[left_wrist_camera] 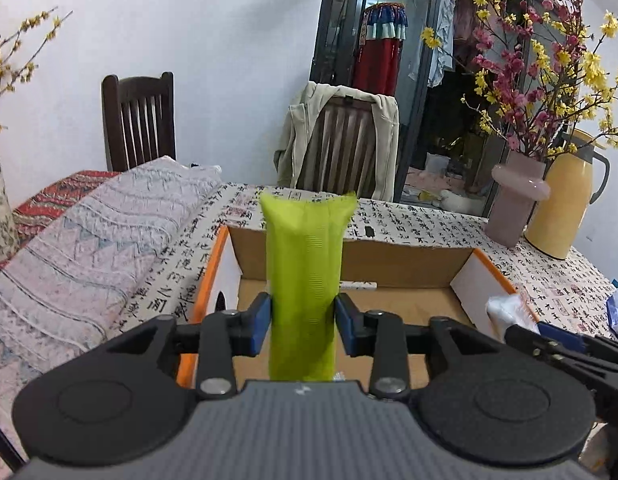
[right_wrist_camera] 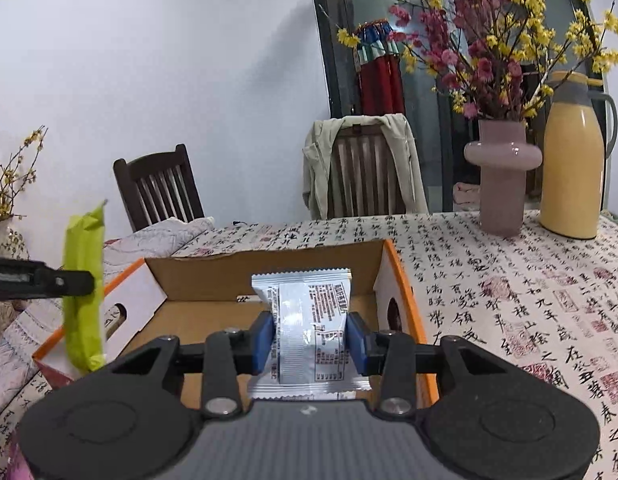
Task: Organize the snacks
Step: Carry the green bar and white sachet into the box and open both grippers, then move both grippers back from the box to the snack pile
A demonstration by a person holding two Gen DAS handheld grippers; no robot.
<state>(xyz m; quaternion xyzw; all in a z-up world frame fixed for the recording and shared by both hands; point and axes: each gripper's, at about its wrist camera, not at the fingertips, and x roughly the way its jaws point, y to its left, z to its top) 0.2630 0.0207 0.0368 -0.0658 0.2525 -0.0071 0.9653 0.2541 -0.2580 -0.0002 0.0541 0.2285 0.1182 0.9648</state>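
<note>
1. Left wrist view: the left gripper (left_wrist_camera: 303, 320) pinches a long green snack packet (left_wrist_camera: 305, 276) between its blue pads (left_wrist_camera: 260, 322), which press on both sides of the packet's lower half.
2. That packet stands upright, its crimped top end rising above the far wall of an open cardboard box (left_wrist_camera: 409, 258) with orange edges.
3. From this view the box lies directly beyond the fingers, on a table under a cloth printed with black calligraphy (left_wrist_camera: 429, 224).
4. Low on the right edge of this view the right gripper (left_wrist_camera: 521, 320) shows in part, with a bit of white wrapper at its tip; its grip cannot be told from here.
5. Right wrist view: the right gripper (right_wrist_camera: 309, 336) is closed on a white snack packet (right_wrist_camera: 305, 320) with dark print, blue pads (right_wrist_camera: 357, 340) touching its two sides.
6. This white packet hangs over the open box (right_wrist_camera: 269, 268), above its bare brown floor.
7. At the left of this view the green snack packet (right_wrist_camera: 83, 280) appears side-on, clamped by the left gripper (right_wrist_camera: 91, 282), near the box's left wall.
8. Beyond the box on the table stand a pink vase (right_wrist_camera: 503, 184) of red and yellow blossom and, just beside it, a yellow flask (right_wrist_camera: 573, 168).
9. Two wooden chairs (right_wrist_camera: 161, 186) stand behind the table; the right one wears a pale jacket (right_wrist_camera: 405, 160).
</note>
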